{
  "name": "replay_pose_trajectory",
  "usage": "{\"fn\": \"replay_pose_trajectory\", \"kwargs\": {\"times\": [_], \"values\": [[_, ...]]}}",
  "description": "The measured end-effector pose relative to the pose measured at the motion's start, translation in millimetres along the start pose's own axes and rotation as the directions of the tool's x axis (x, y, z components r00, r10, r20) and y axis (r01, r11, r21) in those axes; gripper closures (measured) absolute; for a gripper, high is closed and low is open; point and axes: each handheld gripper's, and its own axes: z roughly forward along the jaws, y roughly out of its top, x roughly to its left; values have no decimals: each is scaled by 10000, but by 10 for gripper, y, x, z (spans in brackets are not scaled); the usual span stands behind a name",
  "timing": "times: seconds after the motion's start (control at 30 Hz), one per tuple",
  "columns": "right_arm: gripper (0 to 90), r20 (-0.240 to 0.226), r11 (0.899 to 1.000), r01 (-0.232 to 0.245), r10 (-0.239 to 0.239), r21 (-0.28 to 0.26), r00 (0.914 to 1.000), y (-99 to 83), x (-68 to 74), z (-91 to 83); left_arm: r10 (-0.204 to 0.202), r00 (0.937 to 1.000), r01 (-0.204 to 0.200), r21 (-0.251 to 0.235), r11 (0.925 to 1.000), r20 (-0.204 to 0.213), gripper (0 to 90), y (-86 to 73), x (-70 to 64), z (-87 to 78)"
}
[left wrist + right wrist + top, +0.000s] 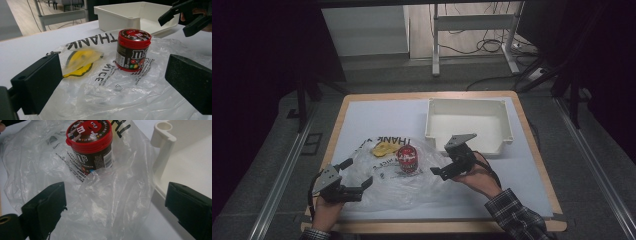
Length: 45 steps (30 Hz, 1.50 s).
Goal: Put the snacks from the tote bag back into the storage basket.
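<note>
Left gripper (353, 180) hovers at the near-left edge of the plastic bag (397, 182), jaws wide apart, gripping nothing; right gripper (443, 167) likewise spread wide and empty, poised just over the bag's right side, probably ready to pinch the film; one candy jar (408, 159) stands upright on the bag, between both grippers; one white bin (469, 125) beyond, likely the destination; one yellow smiley print (80, 60) on the bag.

Plastic bag (105, 202) hides the candy jar's (91, 147) base — label print blurred
</note>
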Motion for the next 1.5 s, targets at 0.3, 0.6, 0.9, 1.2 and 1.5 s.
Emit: {"fn": "replay_pose_trajectory", "kwargs": {"times": [0.3, 0.6, 0.9, 1.2, 1.5], "values": [[77, -26, 9994, 233, -232, 270, 9997, 97, 44, 137, 16, 10000, -16, 7, 10000, 1, 10, 0, 3, -2], [105, -216, 9975, 492, -482, 514, 9986, 180, 71, 260, 23, 10000, -23, -5, 10000, -1, 10, 1, 3, -5], [115, -336, 9953, 719, -699, 644, 9970, 262, 129, 382, 41, 10000, -41, -18, 10000, 1, 10, 2, 3, -6], [118, -340, 9907, 999, -971, 928, 9947, 292, 154, 505, 41, 10000, -41, -22, 10000, -2, 10, 3, 4, -6], [134, -482, 9852, 1350, -1305, 1055, 9903, 371, 213, 680, 58, 10000, -58, -23, 10000, 1, 10, 3, 3, -7]]}}
